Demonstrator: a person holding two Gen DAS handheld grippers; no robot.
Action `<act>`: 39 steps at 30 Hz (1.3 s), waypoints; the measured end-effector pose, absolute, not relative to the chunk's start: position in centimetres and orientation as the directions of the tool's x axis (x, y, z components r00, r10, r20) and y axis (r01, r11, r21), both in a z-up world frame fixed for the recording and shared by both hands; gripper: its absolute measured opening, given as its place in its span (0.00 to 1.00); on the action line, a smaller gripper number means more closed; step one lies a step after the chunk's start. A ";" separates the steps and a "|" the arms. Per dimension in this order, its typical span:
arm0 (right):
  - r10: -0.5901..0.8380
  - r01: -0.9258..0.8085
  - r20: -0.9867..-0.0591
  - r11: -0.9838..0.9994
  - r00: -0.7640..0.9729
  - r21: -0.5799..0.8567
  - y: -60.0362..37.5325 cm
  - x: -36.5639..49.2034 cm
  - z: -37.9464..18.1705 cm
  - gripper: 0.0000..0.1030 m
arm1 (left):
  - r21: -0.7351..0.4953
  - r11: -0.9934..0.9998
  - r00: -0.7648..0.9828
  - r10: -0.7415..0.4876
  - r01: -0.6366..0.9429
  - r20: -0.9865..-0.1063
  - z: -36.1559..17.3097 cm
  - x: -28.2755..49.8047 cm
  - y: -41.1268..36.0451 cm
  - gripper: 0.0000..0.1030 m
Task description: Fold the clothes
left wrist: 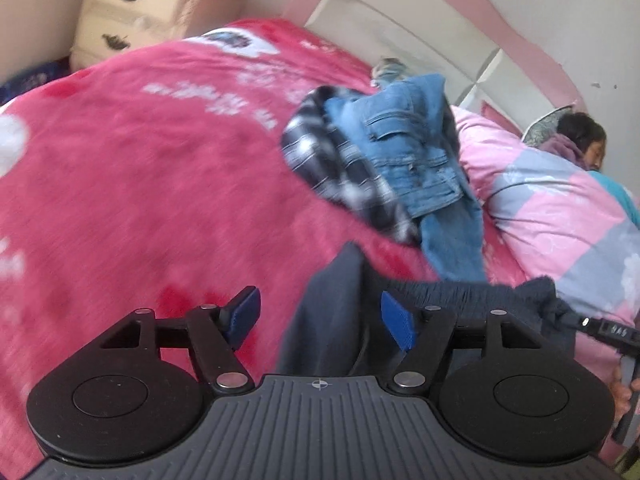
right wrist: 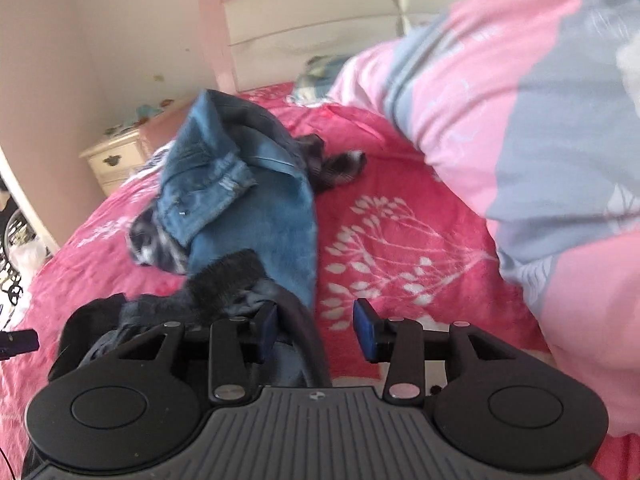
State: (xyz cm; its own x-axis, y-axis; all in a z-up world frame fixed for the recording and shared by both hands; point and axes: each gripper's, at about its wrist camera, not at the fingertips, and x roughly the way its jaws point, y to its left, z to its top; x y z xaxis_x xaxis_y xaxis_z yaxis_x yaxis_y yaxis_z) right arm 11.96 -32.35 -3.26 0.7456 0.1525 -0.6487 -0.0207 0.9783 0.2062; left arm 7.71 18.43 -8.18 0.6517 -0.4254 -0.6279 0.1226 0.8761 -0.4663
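Left wrist view: my left tongs (left wrist: 320,320) stand released, blue pads wide apart, low in the frame over a red bed blanket (left wrist: 140,184). A dark navy garment (left wrist: 332,320) rises between the pads and spreads to the lower right, its ribbed band (left wrist: 472,290) running roughly left to right just beyond the right pad. I cannot tell whether either pad touches the cloth. At the far right edge a bit of my other tool and a hand (left wrist: 622,396) show beside that band.

Right wrist view: my right tongs (right wrist: 316,330) are also released. The navy garment lies bunched at lower left, with a dark fold passing between the pads, nearer the left one.

Beyond it, toward the upper middle in both views, a denim jacket (right wrist: 240,184) sits heaped on a black and white plaid garment (left wrist: 344,172), unfolded, long axis running away from me toward the headboard (left wrist: 404,28).

Open blanket fills the left of the left view, good room for laying cloth flat. To the right, a pink and grey quilt (right wrist: 520,120) covers a person lying down, so I judge room there is tight. Both tongs seem about equally near the navy garment.
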 end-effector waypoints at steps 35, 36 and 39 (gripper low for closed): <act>0.707 -0.773 -0.620 0.585 0.339 0.245 -20.2 1.0 -0.9 0.04 | -0.768 0.543 0.400 -0.822 0.339 -0.405 -6.2 1.7 7.4 0.76; 0.715 -0.774 -0.614 0.580 0.334 0.254 -20.2 1.0 -0.8 0.06 | -0.769 0.552 0.409 -0.814 0.322 -0.413 -6.6 1.3 7.9 0.70; 0.737 -0.769 -0.592 0.572 0.327 0.287 -20.6 1.5 -0.4 0.14 | -0.774 0.578 0.436 -0.785 0.259 -0.440 -7.8 0.7 9.2 0.33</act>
State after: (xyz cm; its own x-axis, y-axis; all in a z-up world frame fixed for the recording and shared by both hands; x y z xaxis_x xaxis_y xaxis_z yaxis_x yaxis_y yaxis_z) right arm 1.50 -20.65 -0.41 0.3273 0.7365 -0.5919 -0.7686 0.5719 0.2867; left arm 0.72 9.18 -7.78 0.4356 -0.7851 -0.4403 0.2593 0.5779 -0.7738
